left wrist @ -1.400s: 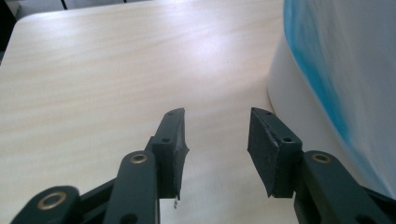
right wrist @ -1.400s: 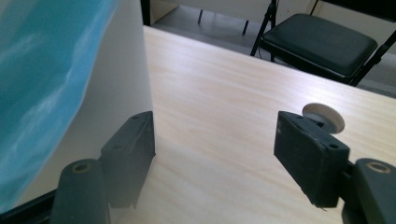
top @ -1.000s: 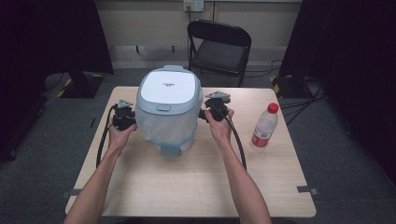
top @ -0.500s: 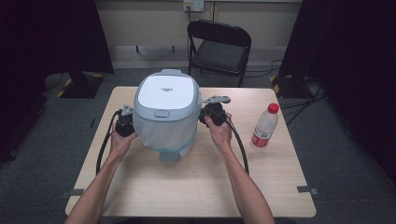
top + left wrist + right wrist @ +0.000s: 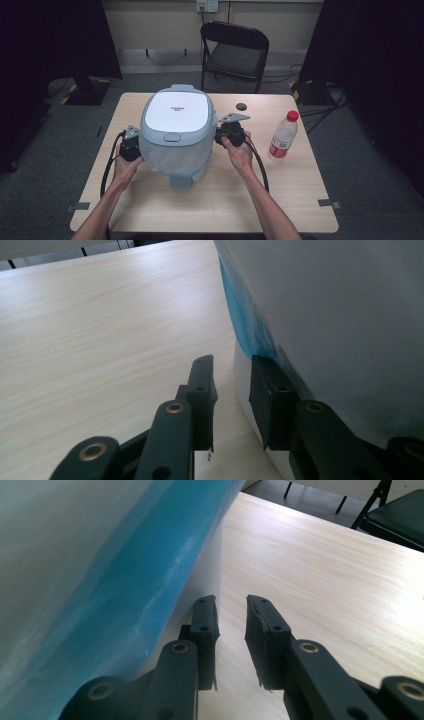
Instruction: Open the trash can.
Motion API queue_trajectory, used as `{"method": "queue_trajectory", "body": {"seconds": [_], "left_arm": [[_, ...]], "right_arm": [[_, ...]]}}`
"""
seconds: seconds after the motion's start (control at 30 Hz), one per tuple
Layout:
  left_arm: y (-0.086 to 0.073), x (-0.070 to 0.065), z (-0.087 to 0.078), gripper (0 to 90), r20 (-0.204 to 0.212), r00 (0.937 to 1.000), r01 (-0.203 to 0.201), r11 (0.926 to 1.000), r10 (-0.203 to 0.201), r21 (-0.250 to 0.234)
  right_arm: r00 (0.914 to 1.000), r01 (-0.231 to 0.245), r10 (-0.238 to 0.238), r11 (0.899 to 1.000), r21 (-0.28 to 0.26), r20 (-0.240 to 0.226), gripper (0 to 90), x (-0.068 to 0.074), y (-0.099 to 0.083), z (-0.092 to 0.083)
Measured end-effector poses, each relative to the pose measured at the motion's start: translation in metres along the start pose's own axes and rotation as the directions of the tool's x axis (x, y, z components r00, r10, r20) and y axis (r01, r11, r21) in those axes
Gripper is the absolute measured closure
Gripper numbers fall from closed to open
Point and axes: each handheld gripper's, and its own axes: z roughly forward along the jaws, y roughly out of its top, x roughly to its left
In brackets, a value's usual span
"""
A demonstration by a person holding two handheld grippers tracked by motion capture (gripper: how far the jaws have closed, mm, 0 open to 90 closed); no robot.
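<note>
Hands flank the white appliance [image 5: 175, 132] on the table [image 5: 280, 190] in my high view, my left gripper [image 5: 134, 146] against its left flank and my right gripper [image 5: 227, 134] against its right. In my left gripper view the jaws are drawn close with nothing between them, the appliance's wrapped wall just beside the right-hand jaw. In my right gripper view the jaws have just been closing, nothing between, that wall beside the left-hand jaw.
</note>
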Motion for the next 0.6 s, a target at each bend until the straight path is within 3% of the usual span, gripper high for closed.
{"method": "queue_trajectory", "body": {"seconds": [0.13, 0.23, 0.33, 0.6], "left_arm": [[-0.010, -0.005, -0.013, 71.9, 0.009, 0.9997, 0.021, 0.9997, -0.021, -0.010], [-0.016, -0.011, -0.025, 72.3, 0.003, 1.0000, 0.006, 1.0000, -0.006, -0.003], [-0.023, -0.013, -0.033, 72.1, 0.017, 0.9990, 0.040, 0.9992, -0.040, -0.007], [-0.036, -0.017, -0.051, 71.9, 0.029, 0.9979, 0.058, 0.9983, -0.058, -0.009]], "right_arm": [[0.9997, -0.006, 0.006, 1.000, -0.002, -0.024, 74.6, 0.009, -0.006, -0.008], [0.9989, -0.010, 0.009, 1.000, -0.007, -0.045, 74.6, 0.018, -0.012, -0.015], [0.9975, -0.021, 0.021, 1.000, 0.005, -0.068, 74.4, 0.026, -0.015, -0.022], [0.9959, -0.016, 0.018, 1.000, 0.018, -0.089, 70.2, 0.038, -0.020, -0.030]]}}
